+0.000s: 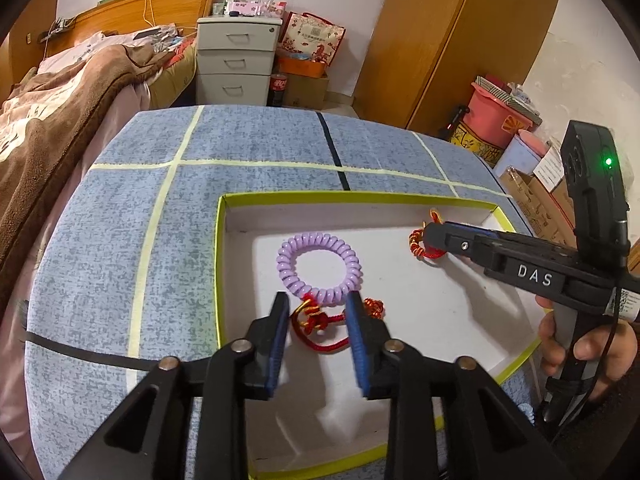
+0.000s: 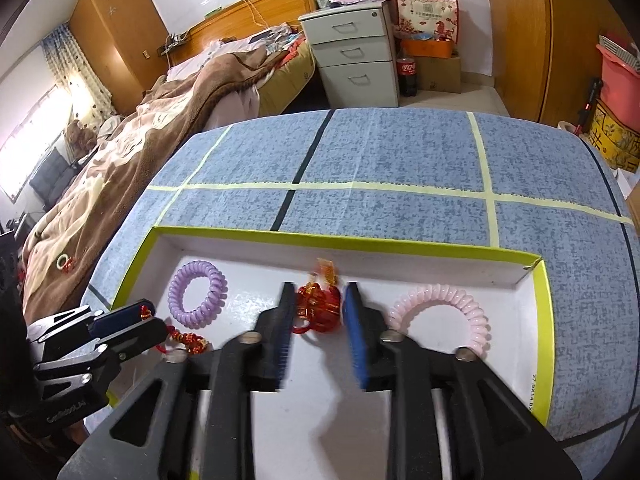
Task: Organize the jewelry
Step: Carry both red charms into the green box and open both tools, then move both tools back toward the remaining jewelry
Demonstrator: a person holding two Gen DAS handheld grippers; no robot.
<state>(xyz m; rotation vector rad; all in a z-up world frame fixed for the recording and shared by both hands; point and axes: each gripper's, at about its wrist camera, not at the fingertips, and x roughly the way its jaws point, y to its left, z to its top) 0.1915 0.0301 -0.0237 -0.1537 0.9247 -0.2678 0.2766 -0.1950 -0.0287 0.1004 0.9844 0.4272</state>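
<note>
A white tray with a yellow-green rim [image 1: 218, 240] [image 2: 546, 320] lies on the blue table. In it are a purple coil bracelet [image 1: 320, 268] [image 2: 197, 294], a pink coil bracelet [image 2: 444, 312], and two red-and-gold knotted cord bracelets. My left gripper [image 1: 318, 308] [image 2: 132, 320] is open, its fingers astride one red cord bracelet [image 1: 320, 328] [image 2: 186, 340] just below the purple coil. My right gripper [image 2: 316, 300] [image 1: 430, 236] is open around the other red cord bracelet [image 2: 318, 308] [image 1: 420, 246] near the tray's far wall.
The blue table [image 1: 260, 148] carries yellow and black tape lines. A bed with a brown blanket [image 2: 120, 152] lies to the left. A white drawer unit [image 1: 236, 60], bags, boxes and a wooden wardrobe [image 1: 452, 32] stand behind the table.
</note>
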